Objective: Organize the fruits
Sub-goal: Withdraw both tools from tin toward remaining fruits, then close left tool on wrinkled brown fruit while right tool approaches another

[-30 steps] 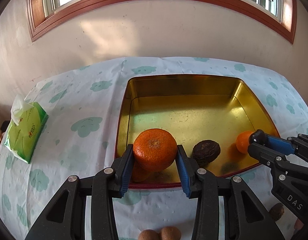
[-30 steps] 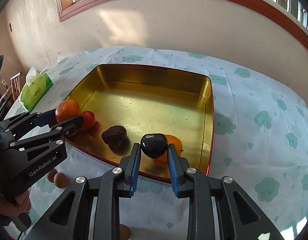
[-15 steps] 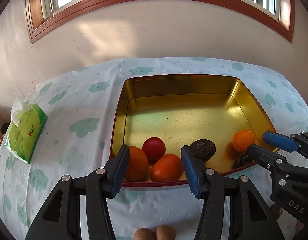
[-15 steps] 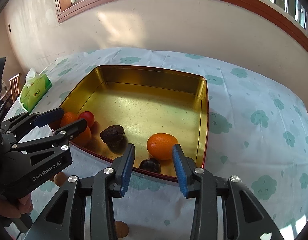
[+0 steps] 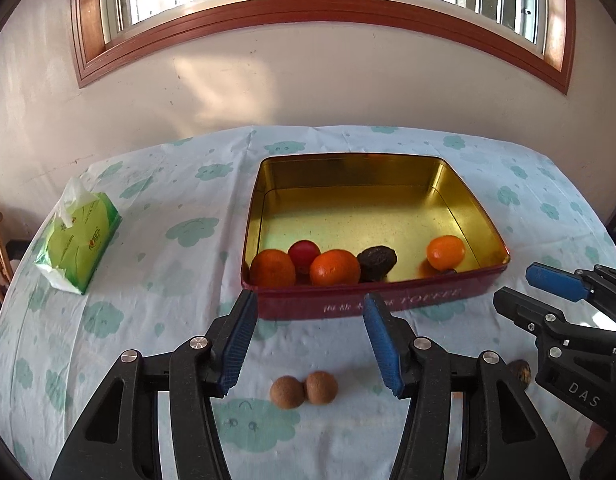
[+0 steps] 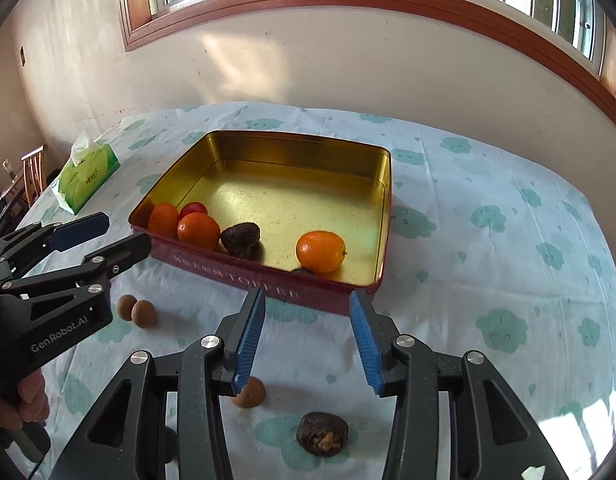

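The gold tin [image 5: 484, 216] holds two oranges [image 5: 273, 268] [image 5: 334, 267], a red fruit [image 5: 304, 254], a dark wrinkled fruit [image 5: 377, 260], a third orange [image 5: 445, 252] and a small dark fruit [image 5: 450, 271] just behind the near wall. My left gripper [image 5: 308, 340] hangs open and empty over the cloth in front of the tin. My right gripper [image 6: 306, 336] is also back from the tin [image 6: 388, 184], its jaws opening with nothing between them. Loose on the cloth lie two brown round fruits [image 5: 286, 392] [image 5: 322, 387], another brown one [image 6: 250, 394] and a dark wrinkled one [image 6: 322, 434].
A green tissue pack [image 5: 80, 240] lies at the table's left. A wooden chair [image 6: 32, 172] stands beyond the left edge. A hand [image 6: 28, 400] holds the left gripper. The wall and window rise right behind the table.
Both grippers let go of their fruit into the tin, the left an orange and the right a small dark fruit. Both opened and drew back and up from the tin.
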The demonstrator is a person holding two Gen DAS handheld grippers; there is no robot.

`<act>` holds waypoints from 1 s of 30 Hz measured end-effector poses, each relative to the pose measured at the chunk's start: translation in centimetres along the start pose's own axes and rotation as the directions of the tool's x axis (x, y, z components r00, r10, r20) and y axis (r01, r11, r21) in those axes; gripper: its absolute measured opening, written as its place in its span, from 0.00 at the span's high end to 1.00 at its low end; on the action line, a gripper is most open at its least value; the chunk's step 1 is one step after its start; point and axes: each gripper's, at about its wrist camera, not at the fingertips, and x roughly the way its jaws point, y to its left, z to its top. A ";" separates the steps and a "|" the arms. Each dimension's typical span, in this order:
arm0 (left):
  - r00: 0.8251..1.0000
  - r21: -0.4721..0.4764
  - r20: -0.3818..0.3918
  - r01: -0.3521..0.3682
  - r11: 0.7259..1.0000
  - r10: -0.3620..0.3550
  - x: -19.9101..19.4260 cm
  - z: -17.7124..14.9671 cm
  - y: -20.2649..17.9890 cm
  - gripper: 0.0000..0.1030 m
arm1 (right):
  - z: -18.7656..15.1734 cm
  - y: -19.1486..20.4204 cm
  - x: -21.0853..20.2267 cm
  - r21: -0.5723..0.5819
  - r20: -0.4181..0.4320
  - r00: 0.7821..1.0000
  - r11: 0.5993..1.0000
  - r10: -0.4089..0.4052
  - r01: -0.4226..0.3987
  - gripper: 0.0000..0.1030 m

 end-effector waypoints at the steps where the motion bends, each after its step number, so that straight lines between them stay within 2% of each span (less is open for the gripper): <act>1: 1.000 -0.007 -0.001 0.004 1.000 -0.004 -0.6 -0.6 0.0 0.46 | -0.6 -0.1 -0.4 0.005 0.001 1.000 1.000 -0.001 0.001 0.59; 12: 0.999 -0.017 -0.034 0.019 1.000 -0.019 -5.2 -8.7 -1.0 0.45 | -8.0 -1.2 -3.8 0.061 -0.029 0.999 0.998 -0.018 0.020 0.59; 17: 0.998 -0.005 -0.052 0.036 0.999 -0.037 -5.9 -11.3 -2.4 0.45 | -10.7 -1.2 -4.6 0.077 -0.043 0.999 0.997 -0.016 0.019 0.59; 23: 0.995 0.010 -0.074 0.065 0.998 -0.064 -6.0 -13.0 -4.0 0.45 | -12.6 -1.1 -5.0 0.080 -0.050 0.999 0.997 -0.005 0.009 0.59; 30: 0.993 0.034 -0.088 0.089 0.996 -0.085 -5.2 -13.1 -5.5 0.45 | -13.1 -1.6 -4.8 0.097 -0.052 0.999 0.995 0.002 0.004 0.59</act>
